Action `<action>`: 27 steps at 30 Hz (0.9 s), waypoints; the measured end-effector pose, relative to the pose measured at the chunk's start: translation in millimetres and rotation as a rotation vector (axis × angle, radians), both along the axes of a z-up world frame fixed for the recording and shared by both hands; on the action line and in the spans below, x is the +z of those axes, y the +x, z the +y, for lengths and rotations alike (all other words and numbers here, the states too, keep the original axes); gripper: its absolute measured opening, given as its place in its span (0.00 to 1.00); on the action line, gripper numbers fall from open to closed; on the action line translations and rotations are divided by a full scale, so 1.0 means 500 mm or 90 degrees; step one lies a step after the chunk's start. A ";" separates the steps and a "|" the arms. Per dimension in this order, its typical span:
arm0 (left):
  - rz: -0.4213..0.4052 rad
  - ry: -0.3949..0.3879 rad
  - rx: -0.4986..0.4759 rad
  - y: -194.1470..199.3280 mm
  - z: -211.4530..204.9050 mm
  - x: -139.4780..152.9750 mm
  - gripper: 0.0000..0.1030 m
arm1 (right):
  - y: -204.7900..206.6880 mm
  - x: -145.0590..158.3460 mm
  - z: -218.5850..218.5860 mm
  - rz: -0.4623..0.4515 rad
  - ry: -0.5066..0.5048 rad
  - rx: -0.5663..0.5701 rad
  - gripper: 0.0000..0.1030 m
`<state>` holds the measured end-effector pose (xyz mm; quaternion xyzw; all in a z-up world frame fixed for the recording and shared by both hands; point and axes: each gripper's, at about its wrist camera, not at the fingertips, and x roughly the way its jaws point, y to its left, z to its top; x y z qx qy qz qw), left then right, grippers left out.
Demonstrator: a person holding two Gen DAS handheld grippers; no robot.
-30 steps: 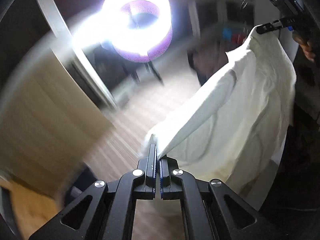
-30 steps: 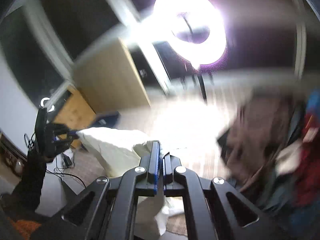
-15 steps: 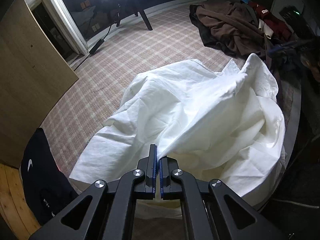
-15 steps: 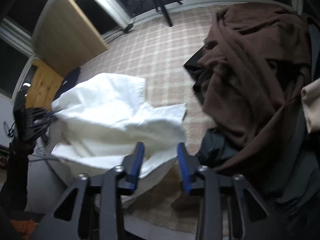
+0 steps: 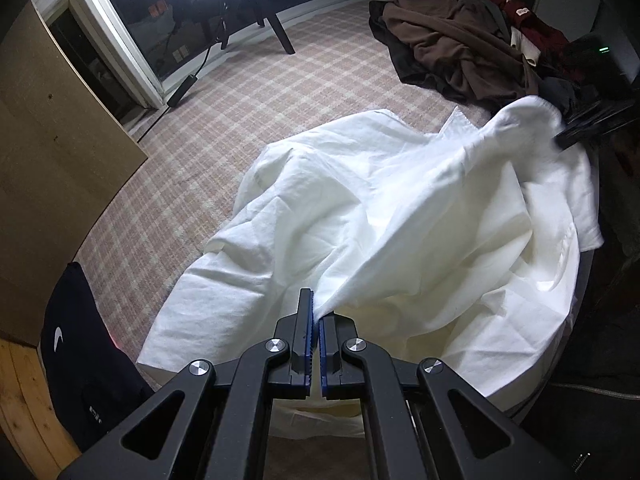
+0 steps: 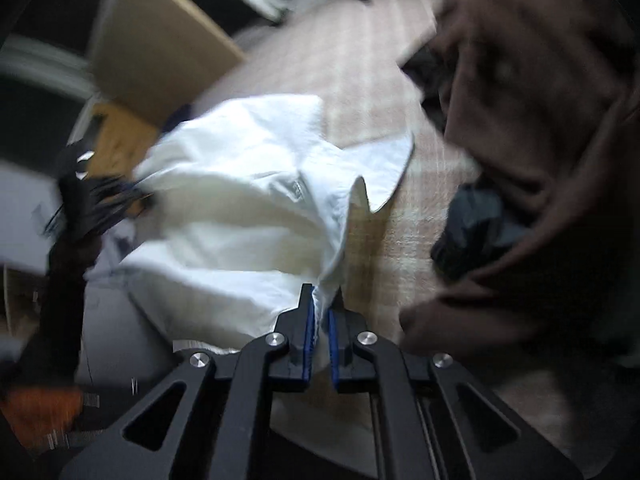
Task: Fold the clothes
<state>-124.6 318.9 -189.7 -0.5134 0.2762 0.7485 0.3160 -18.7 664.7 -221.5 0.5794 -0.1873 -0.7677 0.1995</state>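
A rumpled white garment (image 5: 400, 216) lies spread over a round desk (image 5: 568, 384) that stands on the plaid carpet (image 5: 256, 92), with a heap of brown clothes (image 5: 452, 52) on the carpet beyond the garment's far edge. The left tool (image 5: 315, 316) is clenched on a fold at the garment's near edge. The right tool (image 6: 320, 312) grips the garment's opposite edge, fabric pinched between its blue pads (image 6: 307, 344); the right wrist view is blurred.
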 end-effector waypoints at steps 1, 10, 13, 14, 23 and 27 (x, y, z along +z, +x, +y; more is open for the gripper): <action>-0.003 -0.001 -0.001 0.000 0.000 -0.004 0.02 | 0.005 -0.001 0.004 -0.010 0.051 0.013 0.06; 0.013 0.000 -0.010 0.032 0.001 0.029 0.11 | -0.059 0.019 0.032 0.025 0.084 -0.009 0.53; 0.030 -0.015 -0.022 0.046 0.007 0.045 0.11 | -0.106 -0.002 0.011 0.021 0.086 0.012 0.53; 0.036 -0.022 -0.027 0.050 0.011 0.049 0.12 | -0.117 -0.013 0.005 0.013 0.087 0.018 0.53; 0.049 -0.084 -0.105 0.062 0.110 -0.002 0.19 | -0.125 -0.091 -0.006 -0.012 0.074 0.040 0.53; 0.015 -0.068 -0.072 0.045 0.108 0.003 0.00 | -0.118 -0.090 0.007 -0.004 0.042 0.040 0.53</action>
